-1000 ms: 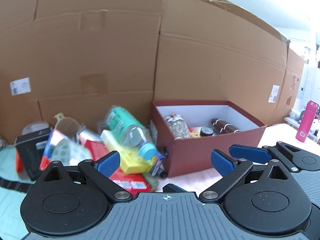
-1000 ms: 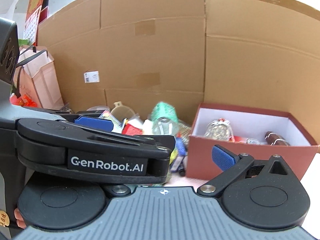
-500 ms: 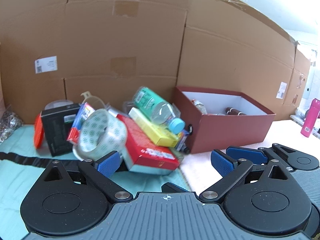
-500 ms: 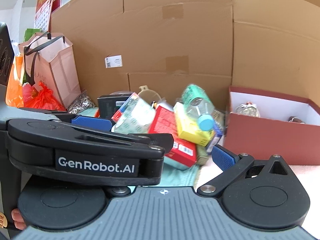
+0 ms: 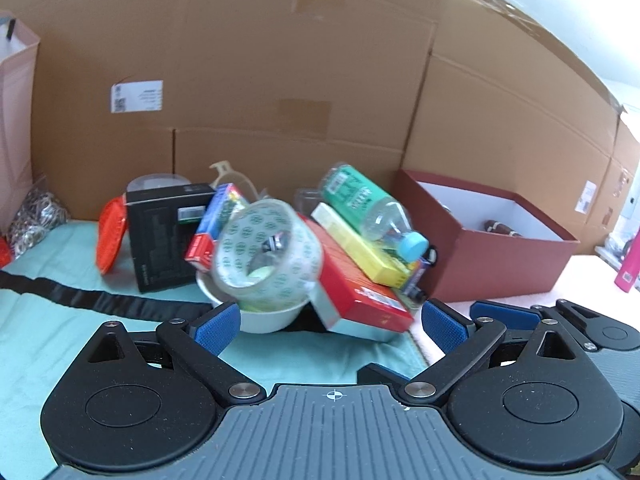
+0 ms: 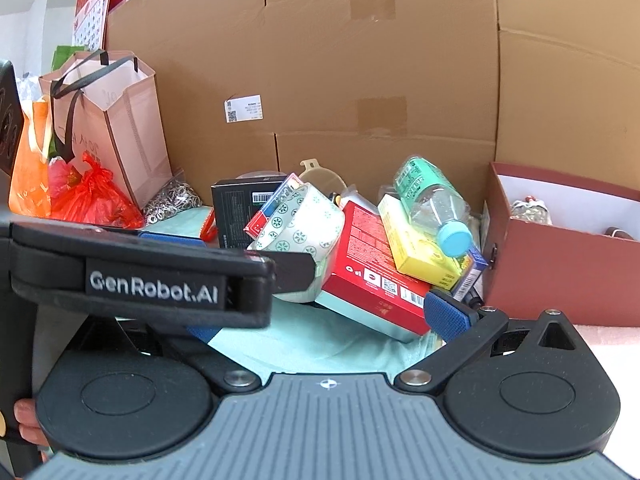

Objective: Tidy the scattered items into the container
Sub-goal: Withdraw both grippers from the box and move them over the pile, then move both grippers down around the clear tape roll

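The scattered pile lies ahead of both grippers: a patterned tape roll (image 5: pixel 266 252) in a white bowl (image 5: pixel 260 316), a red box (image 5: pixel 356 284), a yellow box (image 5: pixel 360 248), a green-labelled bottle (image 5: pixel 368 208) with a blue cap and a black box (image 5: pixel 168 232). To the right stands the dark red container (image 5: pixel 480 240), holding a few items. My left gripper (image 5: pixel 331 326) is open just short of the bowl and the red box, holding nothing. My right gripper (image 6: pixel 324 320) is also open and empty, facing the red box (image 6: pixel 372 268); its left finger is hidden behind the left gripper's black housing (image 6: pixel 152 280).
A cardboard wall (image 5: pixel 280 80) closes the back. A paper bag (image 6: pixel 116 128), a red plastic bag (image 6: pixel 92 196) and a packet of metal rings (image 6: pixel 172 200) sit at far left. A teal cloth (image 5: pixel 60 320) with a black strap (image 5: pixel 100 300) covers the table; a pink bottle (image 5: pixel 630 264) stands far right.
Both views have swung left from the container to the pile, which now sits centred and closer. Both grippers stayed open and took hold of nothing.
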Available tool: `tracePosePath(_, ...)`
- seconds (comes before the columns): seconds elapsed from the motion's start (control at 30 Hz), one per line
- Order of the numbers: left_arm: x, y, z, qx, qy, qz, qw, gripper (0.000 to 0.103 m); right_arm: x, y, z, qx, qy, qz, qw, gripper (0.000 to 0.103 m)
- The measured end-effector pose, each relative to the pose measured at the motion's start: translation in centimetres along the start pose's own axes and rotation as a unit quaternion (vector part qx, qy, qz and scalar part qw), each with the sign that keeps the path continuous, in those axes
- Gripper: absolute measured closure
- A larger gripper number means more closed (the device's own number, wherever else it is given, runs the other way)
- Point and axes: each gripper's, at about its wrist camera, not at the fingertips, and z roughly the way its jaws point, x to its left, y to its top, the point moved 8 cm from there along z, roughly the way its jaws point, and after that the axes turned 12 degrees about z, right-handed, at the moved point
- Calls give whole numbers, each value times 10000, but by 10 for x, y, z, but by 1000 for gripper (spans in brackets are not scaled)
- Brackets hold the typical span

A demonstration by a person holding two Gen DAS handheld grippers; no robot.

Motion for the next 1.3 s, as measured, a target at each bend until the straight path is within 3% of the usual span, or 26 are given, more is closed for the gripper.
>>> tracePosePath(0.33, 23, 0, 7, 37, 18, -101, 9999, 3, 10, 3, 22, 11, -103, -79, 9999, 0)
tracePosePath(0.5, 44, 5, 11, 45, 32, -500, 9987, 3, 14, 7, 30, -75, -257, -205, 9994, 1)
tracePosePath(0.7, 59, 13, 22, 133, -34, -601, 9981, 13, 20, 16, 45, -173, -389, -348, 9985, 3)
tracePosePath(0.97, 58, 18, 40, 307, -306, -478, 9979, 29, 23, 23, 69, -128, -395, -292, 9987, 15)
tracePosePath(1.3, 86, 23, 41, 214, -244, -859, 9958, 37, 27, 33, 94, -127, -412, -219, 9988, 22)
